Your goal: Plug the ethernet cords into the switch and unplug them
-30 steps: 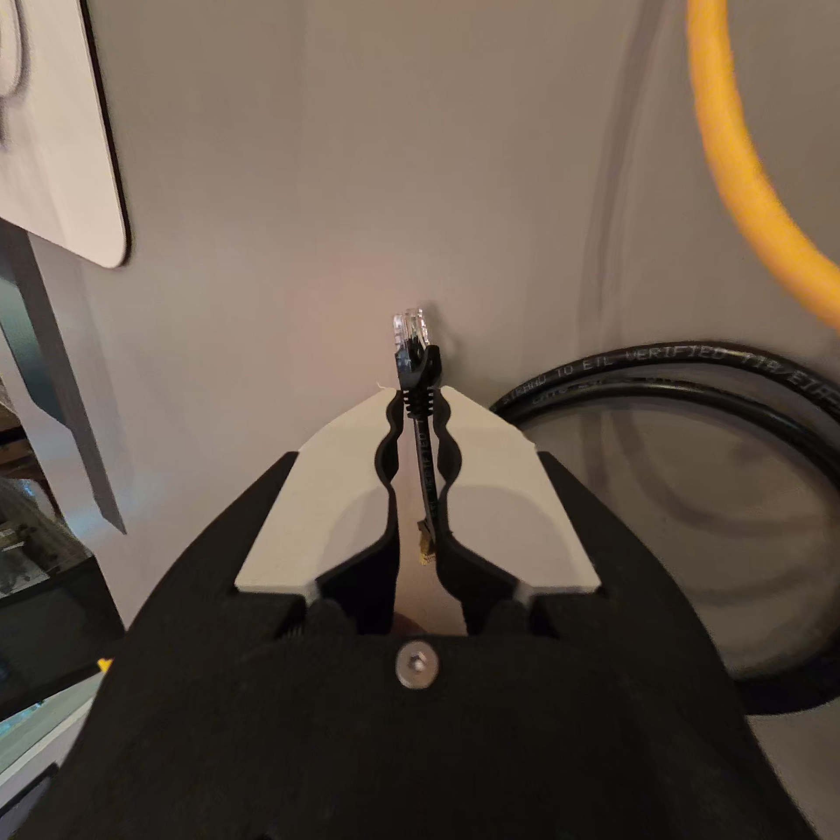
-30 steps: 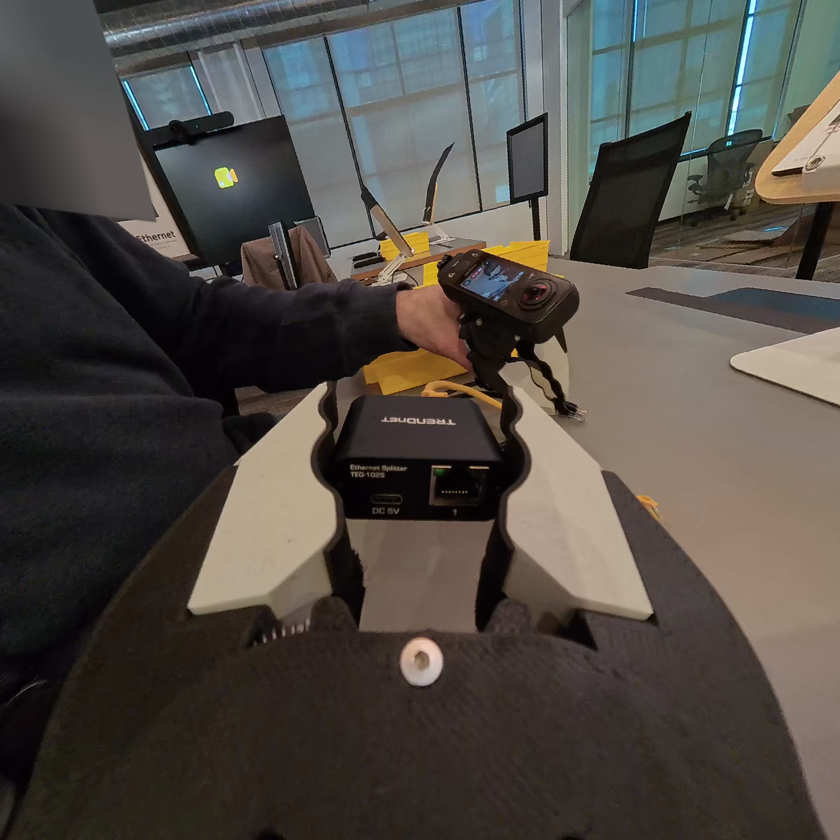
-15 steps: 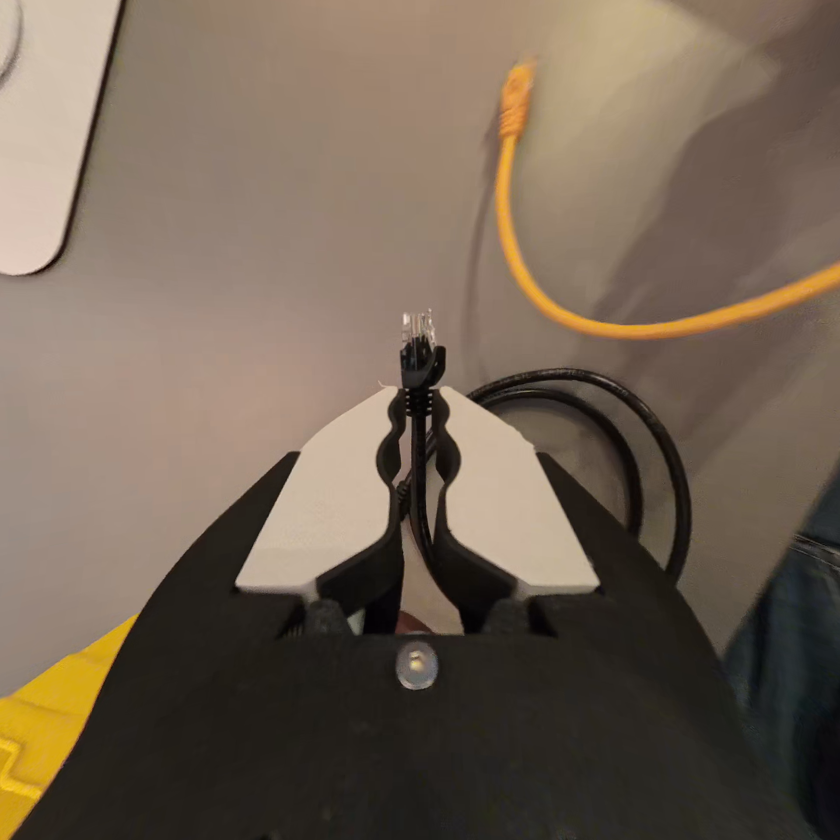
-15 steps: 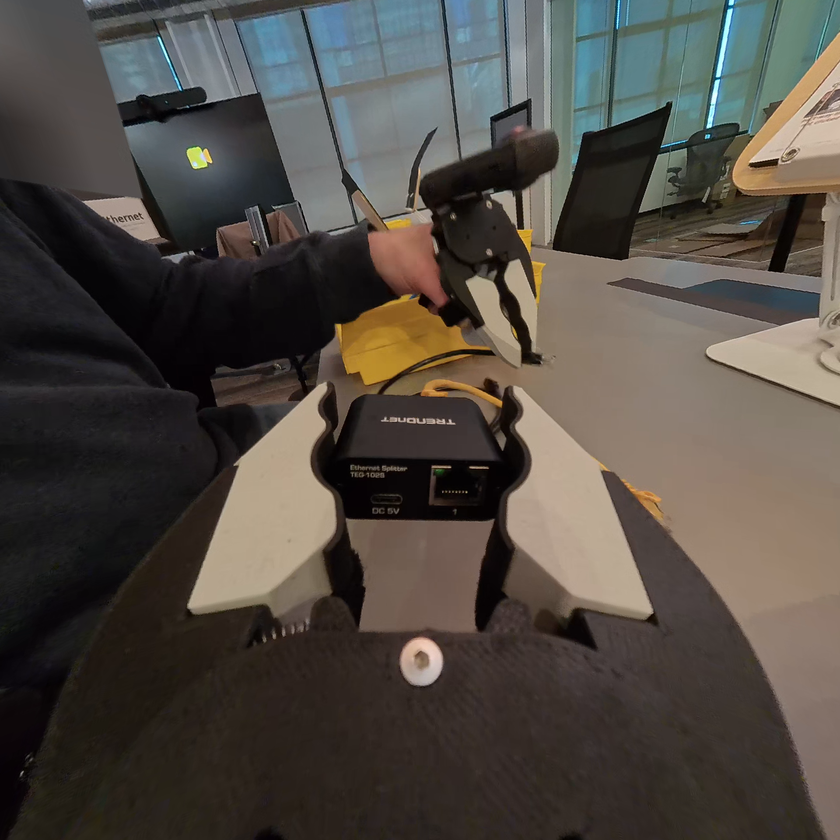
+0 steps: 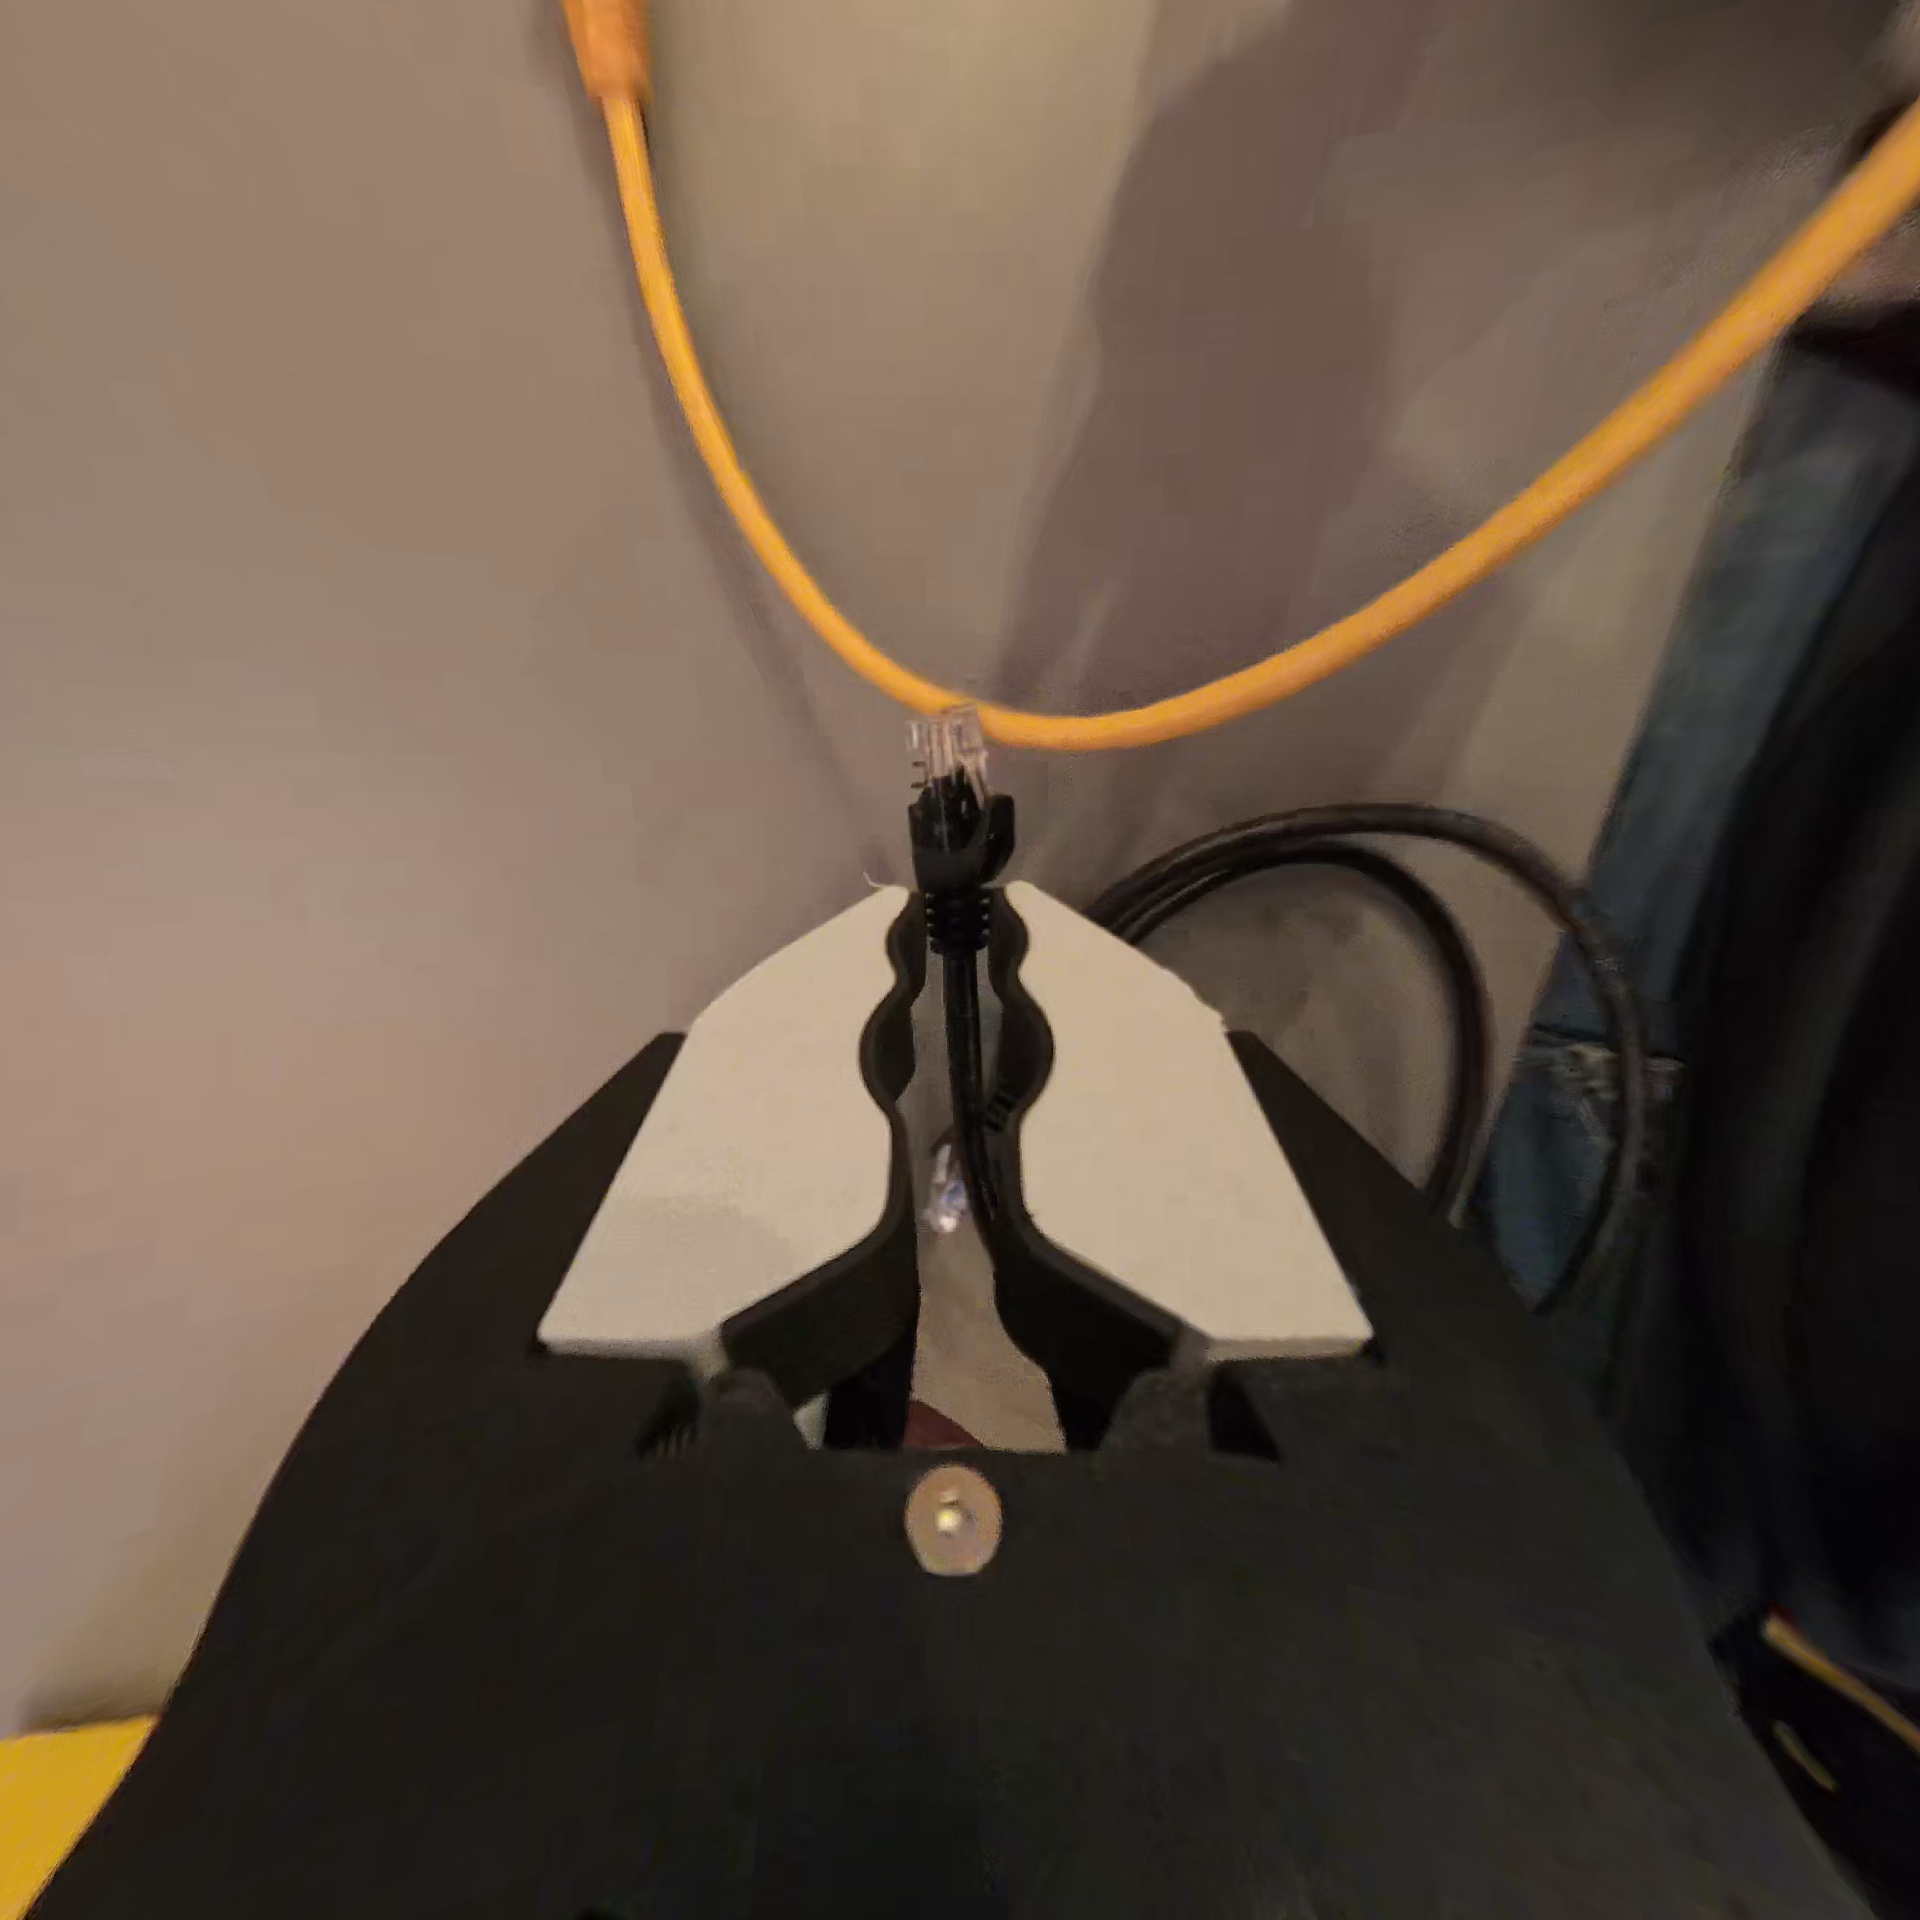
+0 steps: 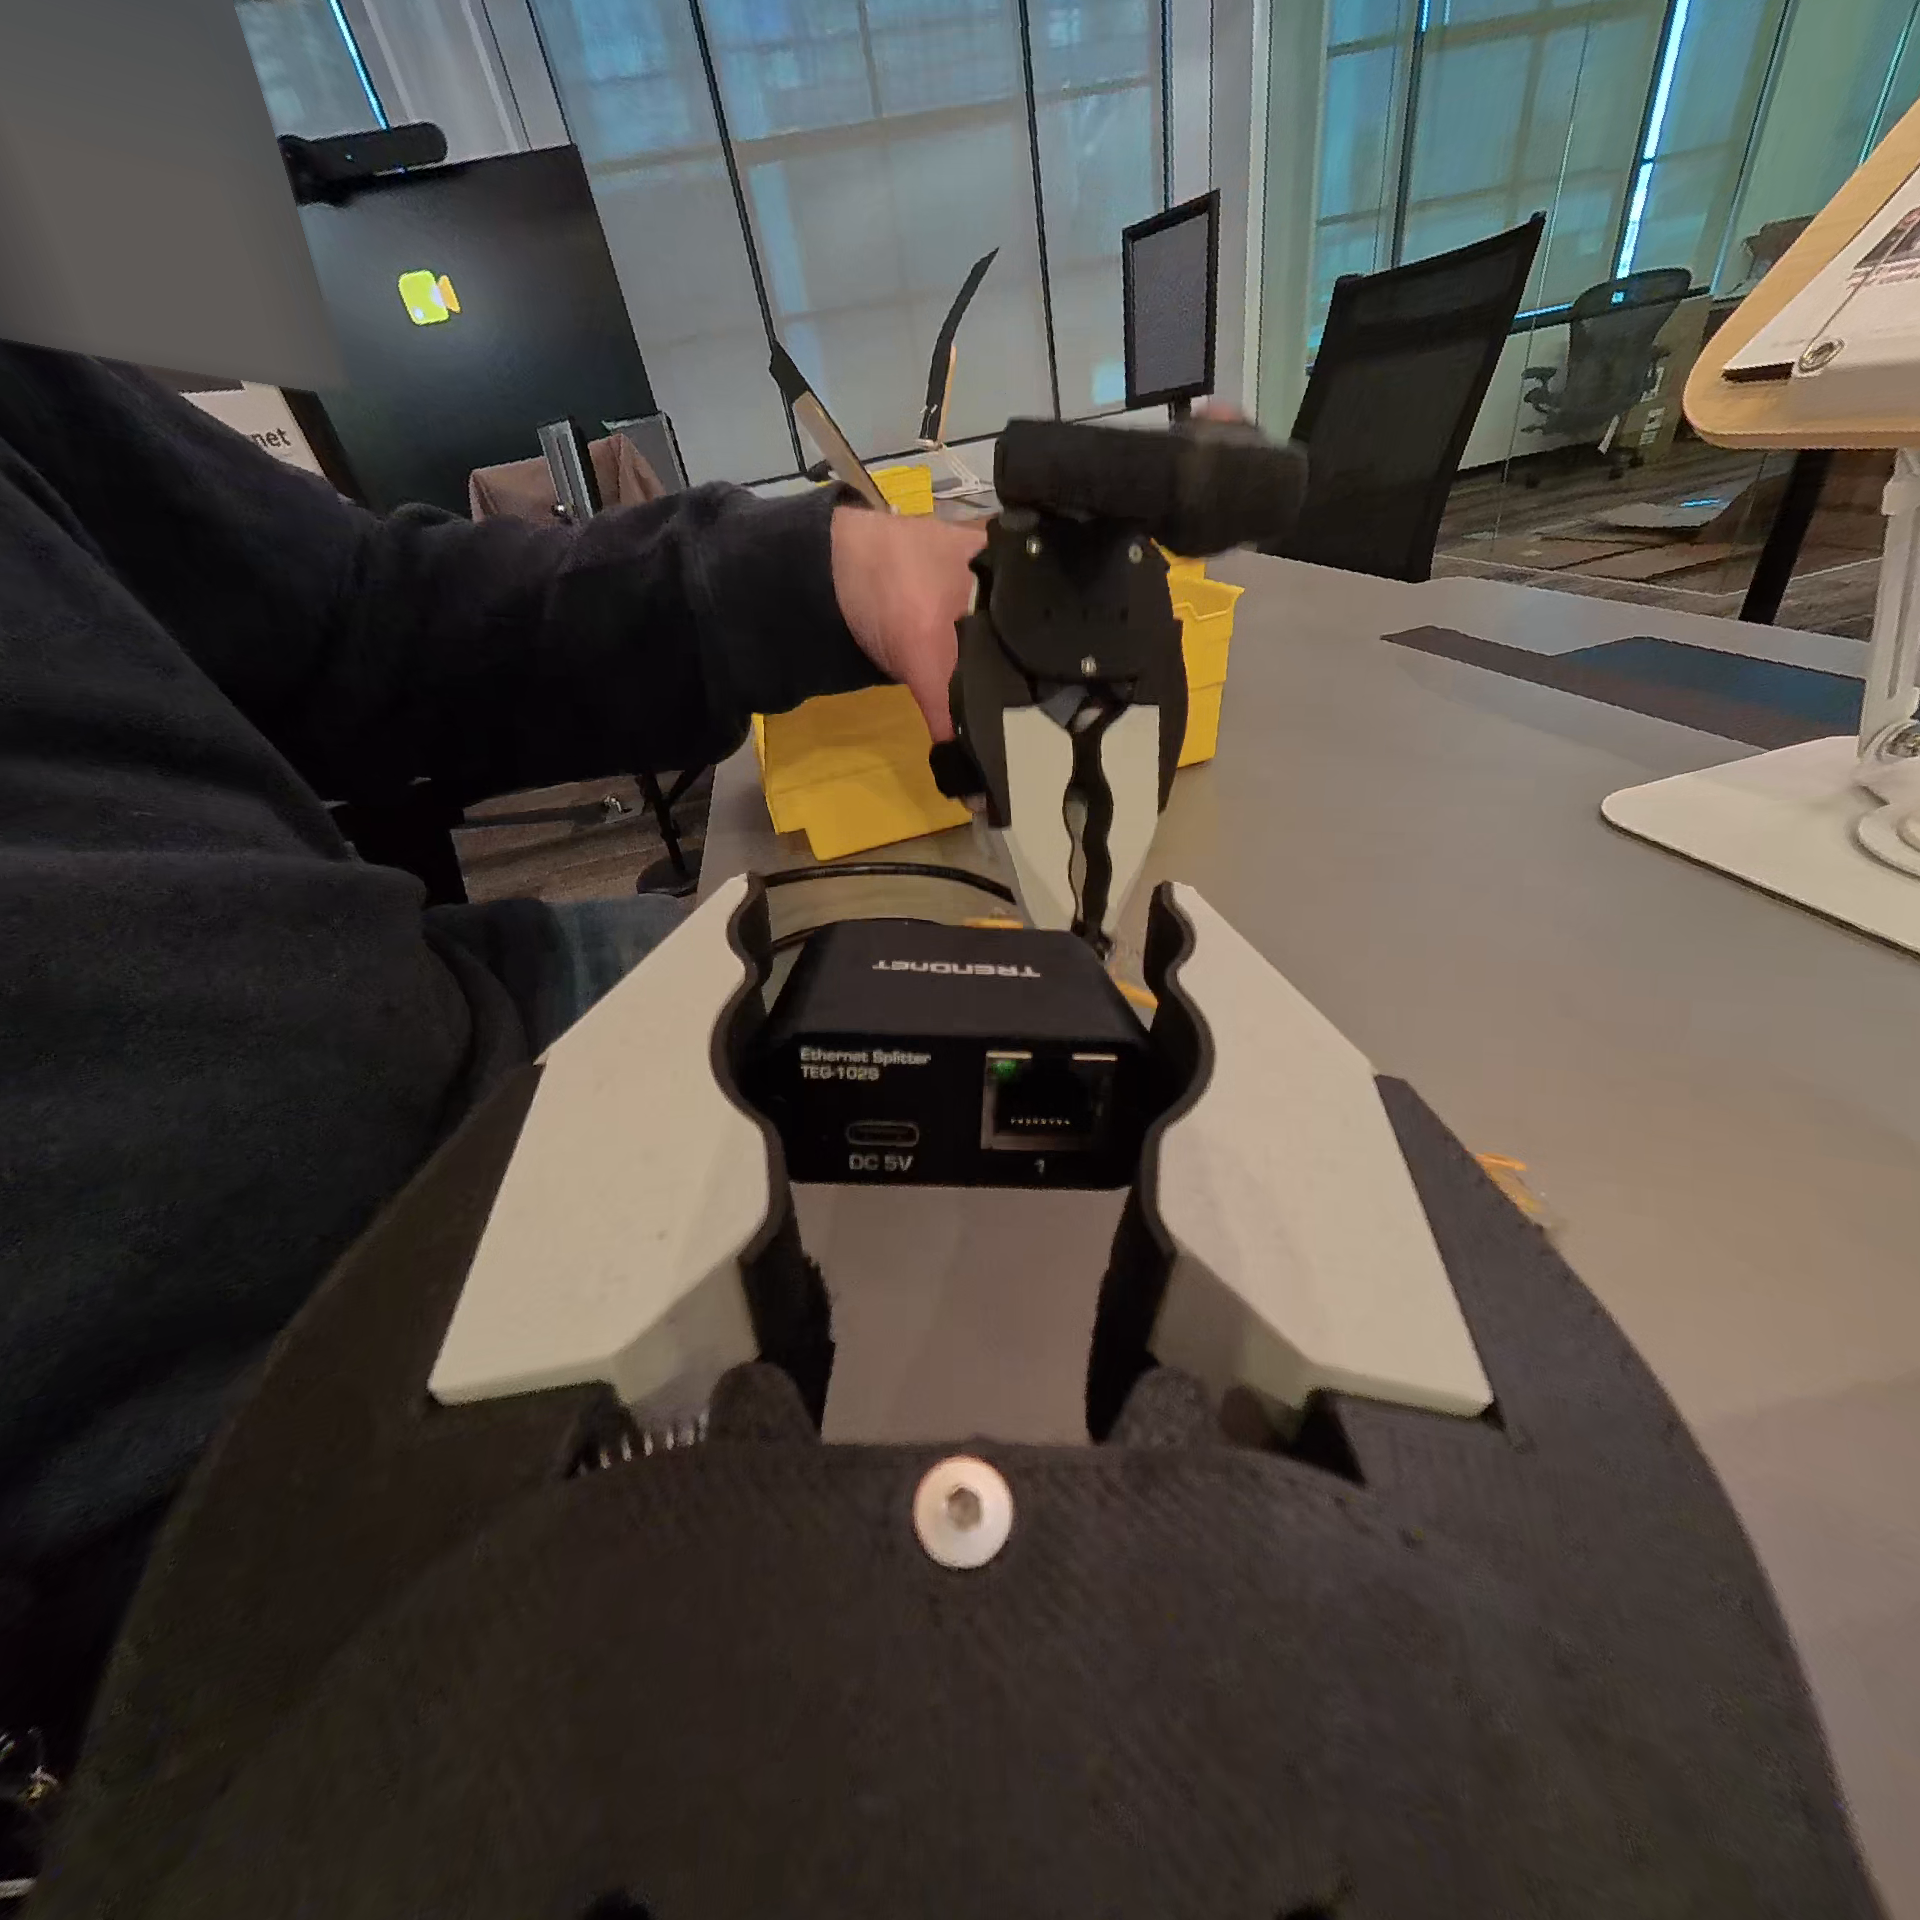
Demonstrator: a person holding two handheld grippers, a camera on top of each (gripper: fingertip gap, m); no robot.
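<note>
White fingers of the left gripper (image 5: 957, 894) pinch one black cord (image 5: 961, 1023) just behind its clear plug, above the grey table (image 5: 312, 623). One yellow cord (image 5: 1195, 707) curves beyond. The right gripper (image 6: 961, 997) clamps one black switch (image 6: 951, 1049); two yellow bins (image 6: 862, 769) sit behind.

White print on switch (image 6: 940, 1013), top + front face; printed white sign (image 6: 265, 436) at 10 o'clock; not quoted.

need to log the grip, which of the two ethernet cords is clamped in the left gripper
The black cord: its boot sits pinched between the left gripper fingertips, clear plug sticking out. The orange cord lies loose on the table beyond.
</note>
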